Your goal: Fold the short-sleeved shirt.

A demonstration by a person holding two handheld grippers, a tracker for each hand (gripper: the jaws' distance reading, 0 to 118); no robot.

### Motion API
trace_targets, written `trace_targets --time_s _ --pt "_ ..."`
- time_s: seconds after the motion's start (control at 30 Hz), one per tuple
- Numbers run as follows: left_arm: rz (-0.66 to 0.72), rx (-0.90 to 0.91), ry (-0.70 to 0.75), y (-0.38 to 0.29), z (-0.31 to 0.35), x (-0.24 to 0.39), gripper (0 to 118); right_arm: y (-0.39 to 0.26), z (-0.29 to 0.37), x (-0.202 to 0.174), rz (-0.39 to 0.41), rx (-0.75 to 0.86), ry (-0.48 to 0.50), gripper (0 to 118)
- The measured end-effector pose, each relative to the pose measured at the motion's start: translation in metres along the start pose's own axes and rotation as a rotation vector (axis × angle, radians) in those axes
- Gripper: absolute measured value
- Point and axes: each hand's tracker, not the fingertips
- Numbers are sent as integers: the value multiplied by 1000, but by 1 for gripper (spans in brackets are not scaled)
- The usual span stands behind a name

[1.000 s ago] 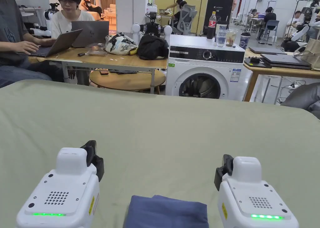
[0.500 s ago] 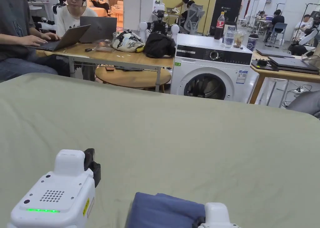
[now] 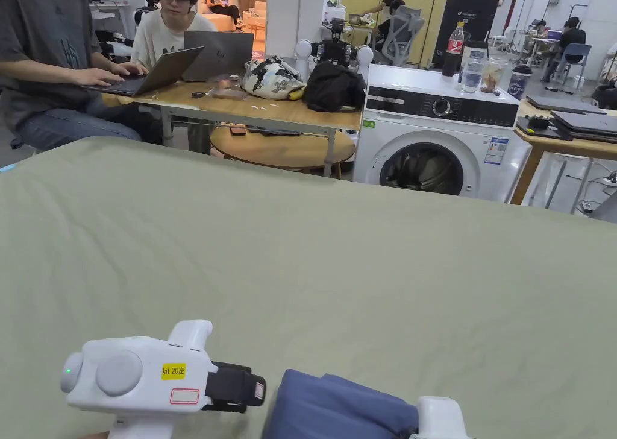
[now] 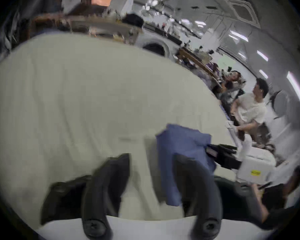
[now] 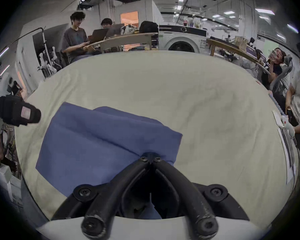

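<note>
Right gripper view, blue shirt folded, creased, on green sheet

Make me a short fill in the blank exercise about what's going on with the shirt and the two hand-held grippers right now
1. The folded shirt is ____ in colour.
2. The right hand-held gripper has its jaws ____ on the shirt's edge.
3. The left hand-held gripper has its jaws ____, gripping nothing.
4. The shirt lies on a pale ____ sheet.

Missing words: blue; shut; open; green

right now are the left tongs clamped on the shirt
No, the left tongs stand open, the blue shirt lying past them, while the right tongs pinch its edge.
</note>
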Motion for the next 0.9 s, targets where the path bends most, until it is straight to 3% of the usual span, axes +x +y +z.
trace_targets --time_s 0.17,0.4,0.57,0.6,0.63,0.67,0.9 --pt "169 -92 -181 6 -32 -45 62 0 1 3 -17 -3 12 0" --pt "273 -194 -492 2 -88 -78 62 0 2 4 -29 1 17 0" --pt "269 -151 -515 -20 -91 -41 62 -1 2 5 -39 9 19 0" --pt "268 -136 -513 -22 -91 -40 57 -2 2 5 -42 11 20 0" --pt "276 -116 -497 -26 -90 -39 35 -3 2 6 -45 14 21 0" --pt "278 -99 -426 -28 -89 -35 27 -3 2 5 -47 17 20 0" --pt "317 -104 -418 -21 -91 -54 23 -7 4 0 -33 45 8 0"
